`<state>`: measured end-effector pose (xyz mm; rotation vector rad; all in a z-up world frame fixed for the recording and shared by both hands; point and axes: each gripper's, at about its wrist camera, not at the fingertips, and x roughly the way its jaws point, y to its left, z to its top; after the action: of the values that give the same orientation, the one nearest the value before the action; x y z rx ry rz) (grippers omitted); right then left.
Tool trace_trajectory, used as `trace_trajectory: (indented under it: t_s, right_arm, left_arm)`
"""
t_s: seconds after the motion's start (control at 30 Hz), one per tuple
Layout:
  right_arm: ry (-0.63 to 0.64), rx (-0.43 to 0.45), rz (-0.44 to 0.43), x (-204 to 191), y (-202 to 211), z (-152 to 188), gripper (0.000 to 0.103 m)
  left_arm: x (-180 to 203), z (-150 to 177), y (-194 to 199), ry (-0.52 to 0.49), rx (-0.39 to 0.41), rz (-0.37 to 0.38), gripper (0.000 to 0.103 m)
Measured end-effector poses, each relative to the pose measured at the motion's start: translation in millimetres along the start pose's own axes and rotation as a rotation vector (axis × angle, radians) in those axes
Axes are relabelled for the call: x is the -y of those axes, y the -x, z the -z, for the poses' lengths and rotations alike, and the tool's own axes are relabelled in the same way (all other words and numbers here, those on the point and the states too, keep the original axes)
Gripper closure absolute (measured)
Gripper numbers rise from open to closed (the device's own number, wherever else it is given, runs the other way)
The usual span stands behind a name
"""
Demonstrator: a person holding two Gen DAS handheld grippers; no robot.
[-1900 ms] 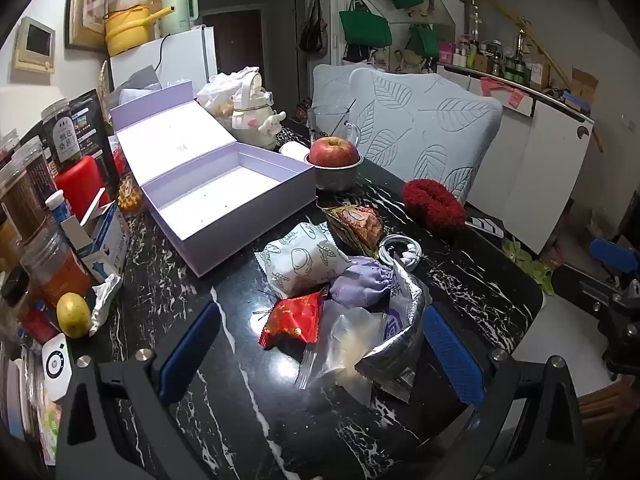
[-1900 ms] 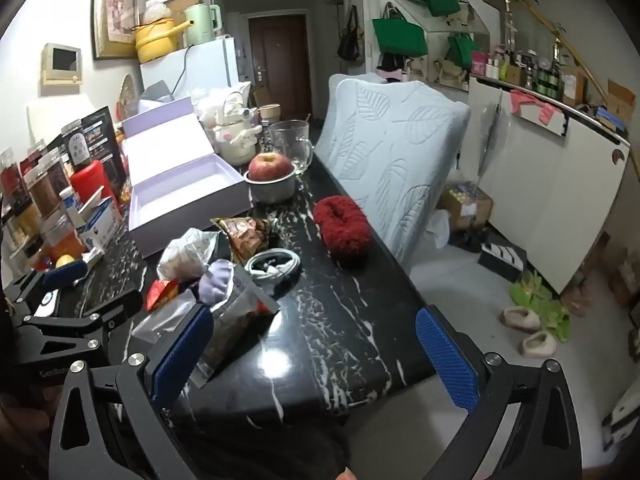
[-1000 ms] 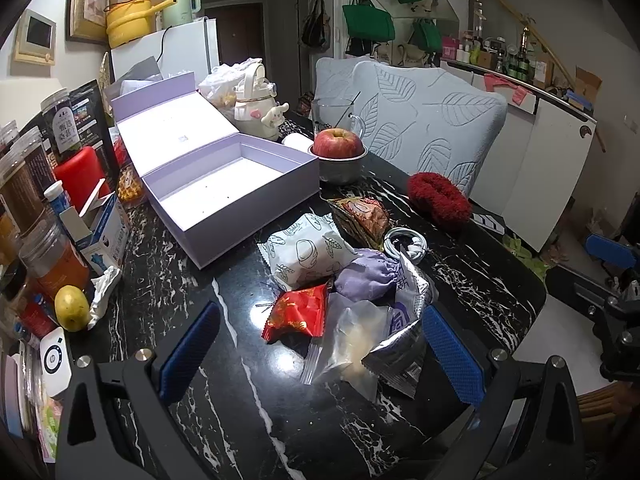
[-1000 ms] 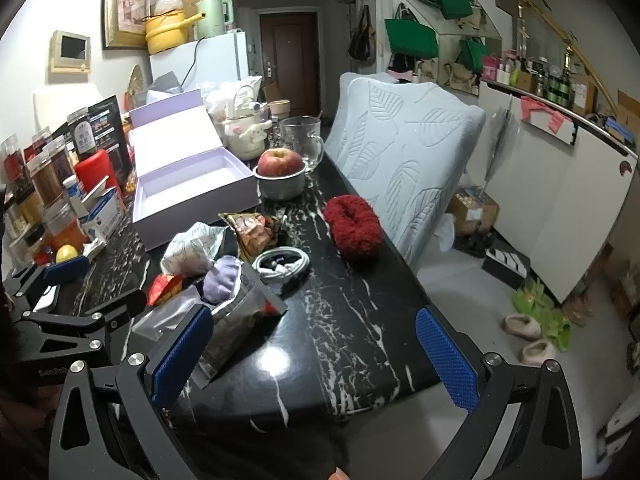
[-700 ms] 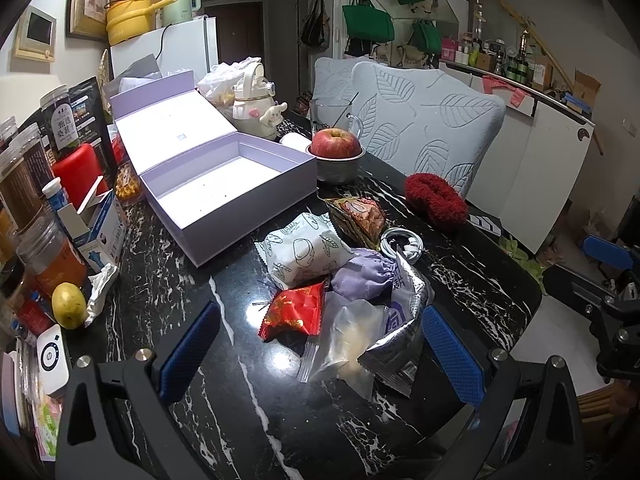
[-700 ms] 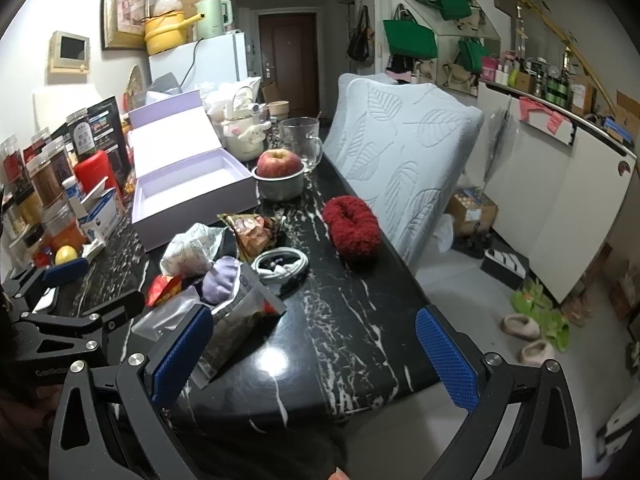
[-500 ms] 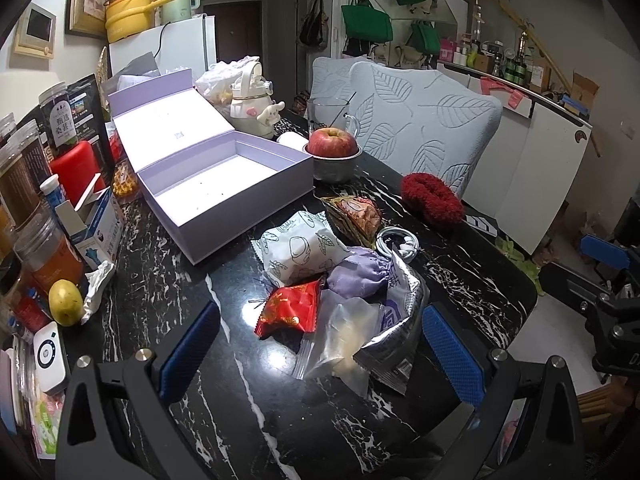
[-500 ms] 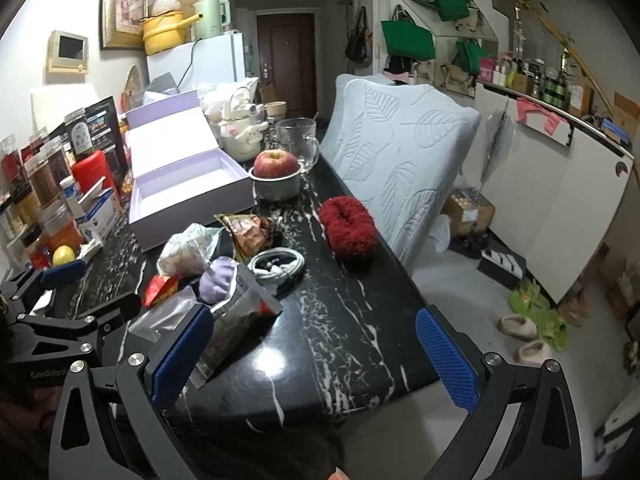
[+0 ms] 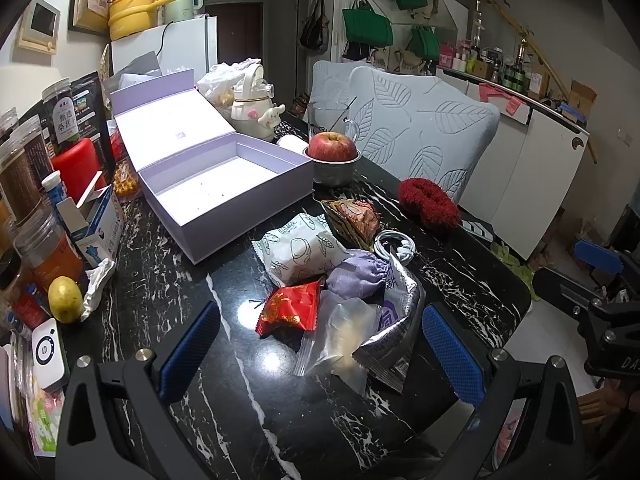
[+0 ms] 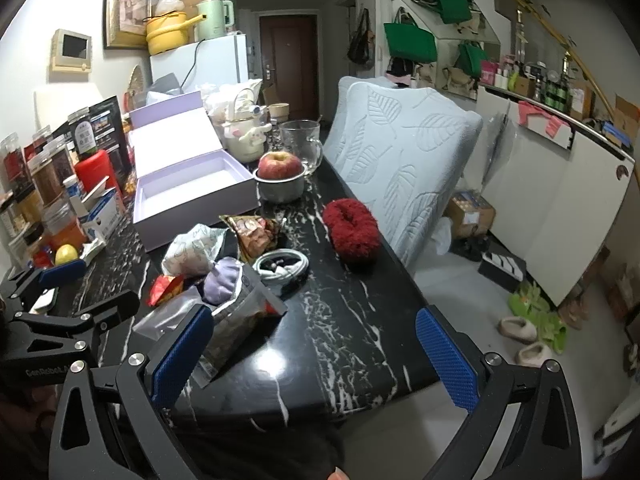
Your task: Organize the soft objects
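Black marble table (image 9: 168, 280): open lavender box (image 9: 224, 188) far left; snack packets (image 9: 320, 280) near centre; red fuzzy item (image 10: 352, 232), possibly a scrunchie, right. Left gripper (image 9: 320, 344), right gripper (image 10: 312, 348): both spread wide, empty.

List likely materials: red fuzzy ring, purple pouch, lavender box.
Red fuzzy ring: looks like plush or chenille yarn, matte, shaggy pile standing out along its outline.
Purple pouch: seems thin woven fabric, matte, gathered into soft wrinkles.
Lavender box: probably rigid paperboard, smooth satin finish, crisp straight walls and hinged lid.

Purple pouch (image 9: 357, 274) half under the silver bag (image 9: 394, 320); jar labels (image 9: 66, 120) unreadable.
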<state>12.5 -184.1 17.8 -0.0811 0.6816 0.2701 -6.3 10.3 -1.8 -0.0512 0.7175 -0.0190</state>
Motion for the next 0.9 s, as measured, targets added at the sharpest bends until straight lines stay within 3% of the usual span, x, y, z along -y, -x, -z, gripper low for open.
trace_trajectory:
  t_s: [0.9]
  right_arm:
    - [0.001, 0.0, -0.003, -0.7, 0.3, 0.4, 0.0]
  left_arm:
    - [-0.4, 1.7, 2.2, 0.006, -0.004, 0.019, 0.0]
